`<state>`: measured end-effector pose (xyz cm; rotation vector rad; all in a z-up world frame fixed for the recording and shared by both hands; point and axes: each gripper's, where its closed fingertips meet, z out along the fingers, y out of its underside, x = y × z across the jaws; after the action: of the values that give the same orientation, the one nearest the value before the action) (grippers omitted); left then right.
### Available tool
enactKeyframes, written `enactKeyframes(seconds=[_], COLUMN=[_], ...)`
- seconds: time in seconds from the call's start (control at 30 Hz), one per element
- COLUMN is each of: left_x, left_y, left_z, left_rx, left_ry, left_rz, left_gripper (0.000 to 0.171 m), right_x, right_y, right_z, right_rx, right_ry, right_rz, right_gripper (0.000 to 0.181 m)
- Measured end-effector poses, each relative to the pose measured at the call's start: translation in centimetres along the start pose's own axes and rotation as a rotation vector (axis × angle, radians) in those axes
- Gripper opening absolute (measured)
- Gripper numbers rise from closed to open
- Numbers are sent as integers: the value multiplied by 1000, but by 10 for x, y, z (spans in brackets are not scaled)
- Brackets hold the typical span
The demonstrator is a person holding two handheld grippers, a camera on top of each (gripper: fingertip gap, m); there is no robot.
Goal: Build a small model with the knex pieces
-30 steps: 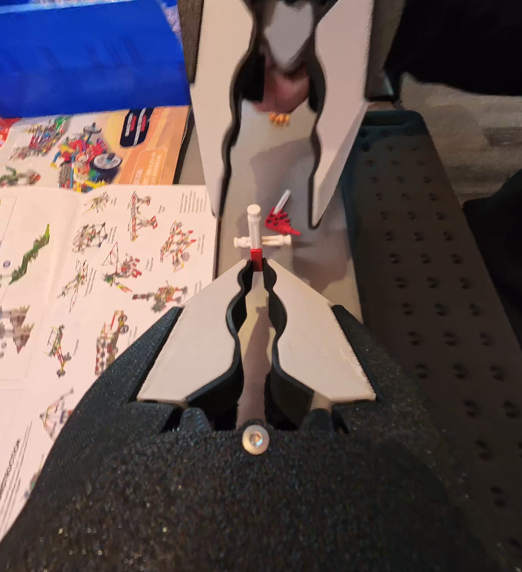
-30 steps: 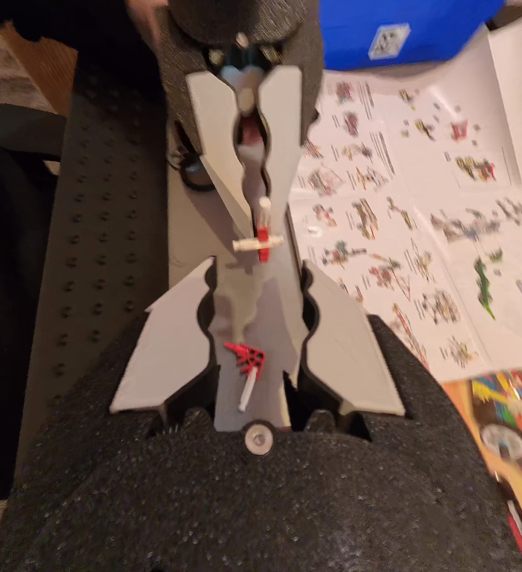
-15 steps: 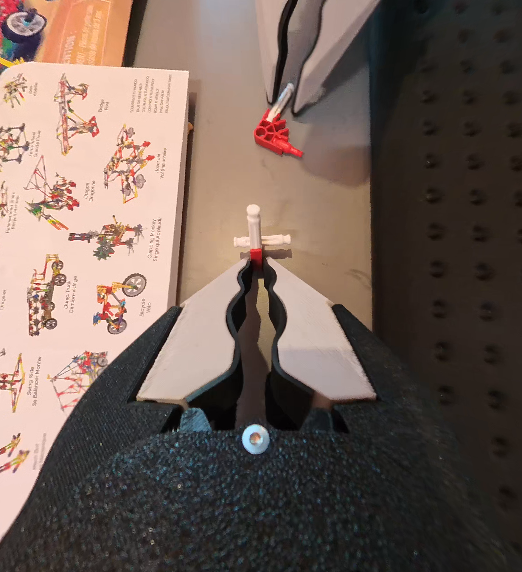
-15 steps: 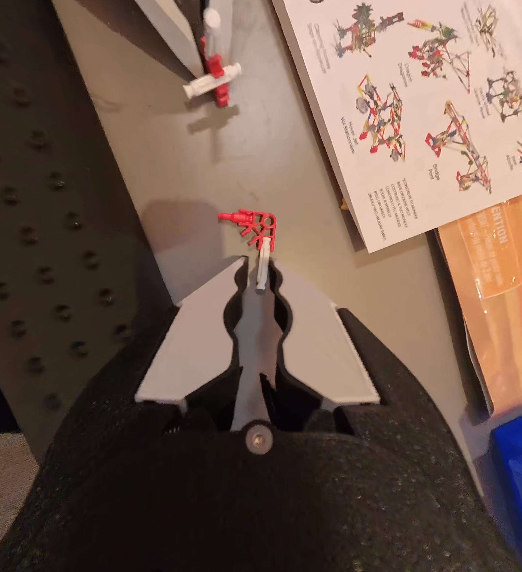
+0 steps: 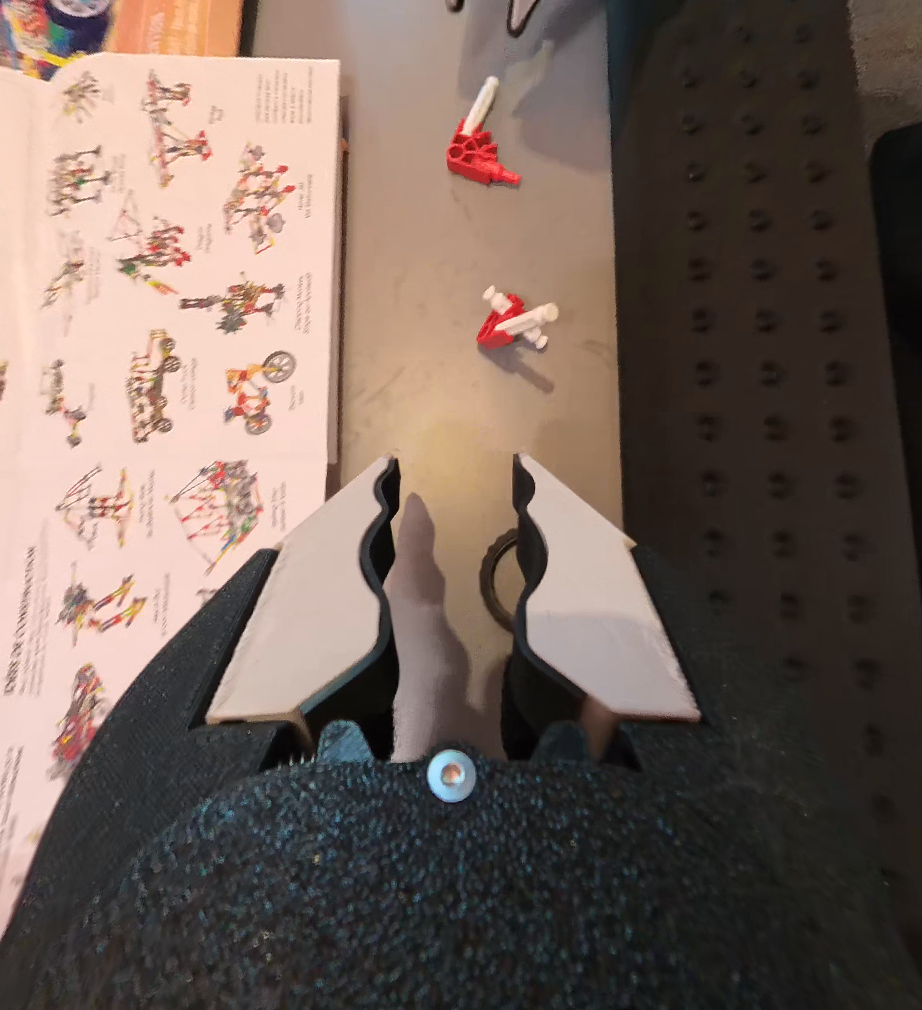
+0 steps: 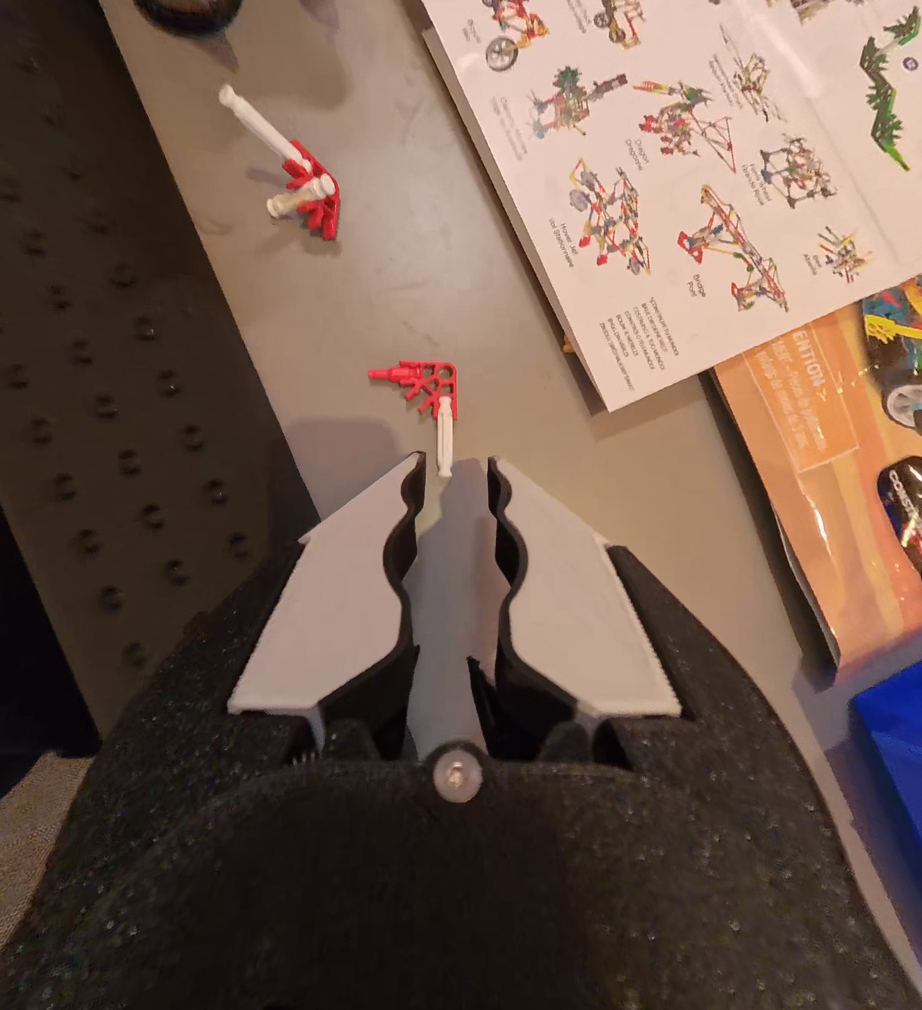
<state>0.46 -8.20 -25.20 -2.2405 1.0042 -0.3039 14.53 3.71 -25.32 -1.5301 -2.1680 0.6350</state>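
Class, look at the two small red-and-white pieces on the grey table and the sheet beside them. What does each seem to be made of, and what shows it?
Both red-and-white pieces: apparently rigid moulded plastic, judging by uniform colour, crisp ribs and a slight sheen. Sheet: looks like printed paper, thin, flat, with a visible fold. Table: smooth matt grey, material unclear.

surface: grey tabletop (image 5: 448,246) | side: black panel (image 5: 748,382) with rows of holes | floor: grey carpet (image 6: 27,792) | light: warm, dim
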Motion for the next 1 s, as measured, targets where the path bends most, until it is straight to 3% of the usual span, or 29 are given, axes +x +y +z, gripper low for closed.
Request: enactKeyframes(seconds=[0.27, 0.5, 0.77, 1.0], left_x=[-23, -26, -35, -42], left_y=[18, 14, -6, -9], left_z=[-30, -12, 22, 27], left_rx=[-10, -24, -58, -93], left_ry=[-141, -170, -192, -225], left_rz=[22, 70, 174, 188], left_gripper=[38, 37, 38, 44], right_x=[9, 38, 64, 59], right_y=[5, -14, -35, -35], right_z=[12, 42, 47, 62], right_rx=[-20, 53, 152, 90], right_ry=[46, 6, 104, 90], right_rz=[41, 186, 184, 103], right_gripper=[25, 20, 28, 26])
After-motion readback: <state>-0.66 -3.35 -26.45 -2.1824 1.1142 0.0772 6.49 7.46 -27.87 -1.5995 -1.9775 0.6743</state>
